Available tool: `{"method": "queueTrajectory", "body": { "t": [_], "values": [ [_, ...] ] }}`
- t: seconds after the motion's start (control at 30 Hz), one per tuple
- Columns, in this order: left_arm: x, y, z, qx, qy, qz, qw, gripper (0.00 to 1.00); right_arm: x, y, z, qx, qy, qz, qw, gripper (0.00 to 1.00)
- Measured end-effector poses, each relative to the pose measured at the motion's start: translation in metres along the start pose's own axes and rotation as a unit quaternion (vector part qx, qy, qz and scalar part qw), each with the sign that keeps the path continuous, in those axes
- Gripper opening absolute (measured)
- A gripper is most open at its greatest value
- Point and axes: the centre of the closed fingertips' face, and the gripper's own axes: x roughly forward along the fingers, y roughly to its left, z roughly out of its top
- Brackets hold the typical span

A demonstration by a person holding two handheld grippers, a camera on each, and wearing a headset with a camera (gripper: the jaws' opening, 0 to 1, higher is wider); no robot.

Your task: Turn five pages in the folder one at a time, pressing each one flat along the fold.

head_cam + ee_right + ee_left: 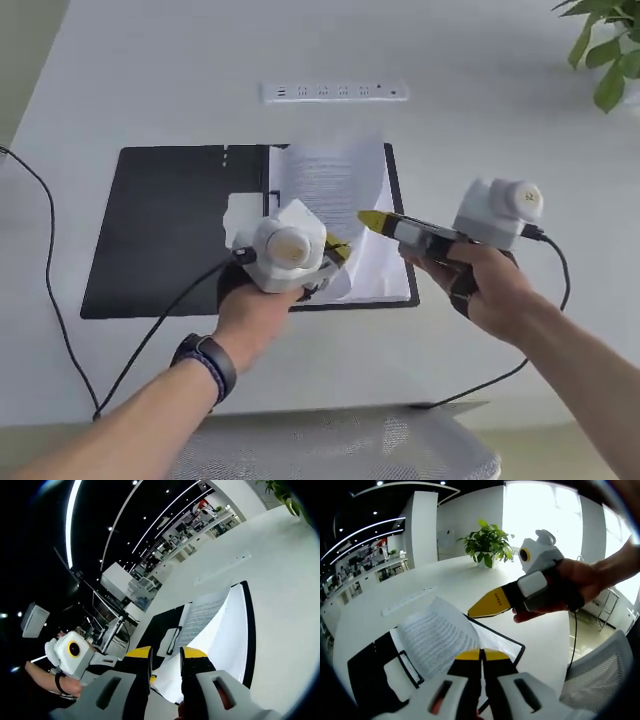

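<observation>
A black folder (170,230) lies open on the white table, with its stack of printed sheets on the right half. One printed page (330,175) stands lifted and curled above that stack. My left gripper (340,250) is at the page's near lower edge. In the left gripper view its yellow jaws (481,654) are pressed together where the corner of the page (437,635) ends. My right gripper (370,220) hovers over the right part of the sheets, pointing left. Its jaws (166,652) stand slightly apart, with the white page (200,617) showing beyond the gap and nothing gripped.
A white power strip (335,92) lies behind the folder. A potted plant (605,50) stands at the far right corner. Cables (50,290) trail from both grippers across the table. A mesh chair back (330,445) sits below the table's near edge.
</observation>
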Motion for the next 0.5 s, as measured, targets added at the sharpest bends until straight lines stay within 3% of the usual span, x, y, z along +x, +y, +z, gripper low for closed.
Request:
{"method": "queueTrajectory", "body": {
  "t": [0.13, 0.5],
  "values": [
    [-0.004, 0.002, 0.001, -0.001, -0.005, 0.002, 1.0000, 0.00, 0.005, 0.003, -0.001, -0.002, 0.006, -0.001, 1.0000, 0.22],
    [-0.004, -0.018, -0.001, 0.027, -0.003, -0.019, 0.9994, 0.00, 0.015, 0.007, -0.006, -0.003, 0.029, -0.012, 0.9995, 0.34]
  ]
}}
